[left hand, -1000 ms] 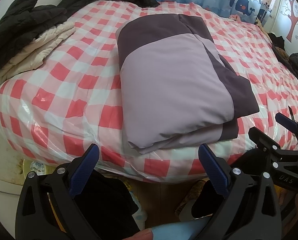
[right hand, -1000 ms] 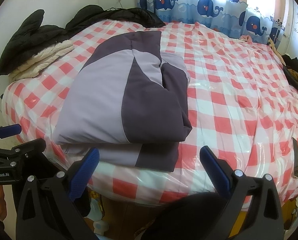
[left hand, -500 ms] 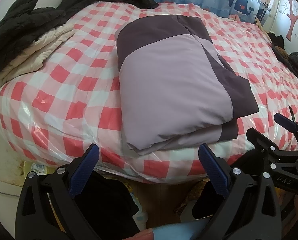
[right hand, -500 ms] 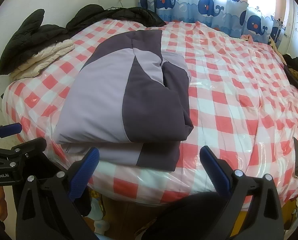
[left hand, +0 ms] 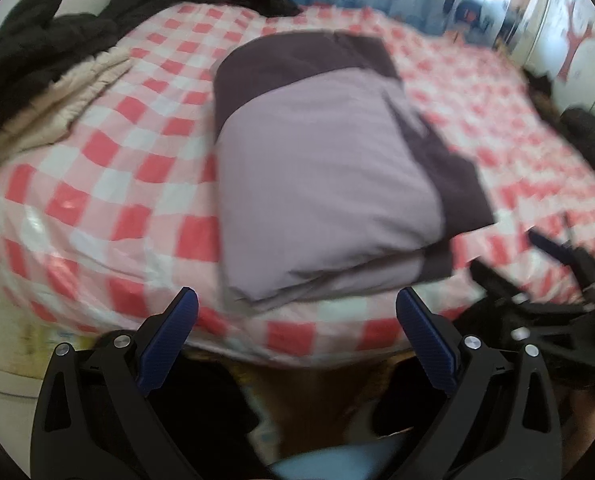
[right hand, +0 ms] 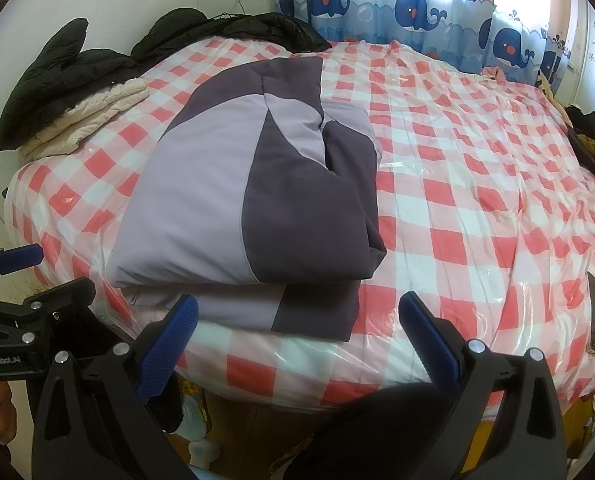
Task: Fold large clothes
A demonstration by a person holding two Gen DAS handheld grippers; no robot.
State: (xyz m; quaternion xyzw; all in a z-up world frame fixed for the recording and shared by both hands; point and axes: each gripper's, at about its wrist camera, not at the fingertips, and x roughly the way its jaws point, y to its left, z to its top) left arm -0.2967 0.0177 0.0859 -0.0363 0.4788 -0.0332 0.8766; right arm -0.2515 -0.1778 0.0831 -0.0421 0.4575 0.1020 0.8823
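A folded two-tone jacket (right hand: pixel 249 196) — pale lilac and dark plum, padded and smooth — lies as a thick rectangle near the front edge of the bed (right hand: pixel 477 216), which is spread with a glossy red-and-white checked plastic cover. At the far left corner sit a cream quilted garment (right hand: pixel 93 120) and black puffy coats (right hand: pixel 57 80) (piled against the wall). Whale-print curtains (right hand: pixel 409 4) hang behind. The left gripper (left hand: pixel 297 316) and the right gripper (right hand: pixel 297 320) both hover off the bed's edge, jaws spread wide, holding nothing — the left view is blurred, so fine detail there is uncertain.
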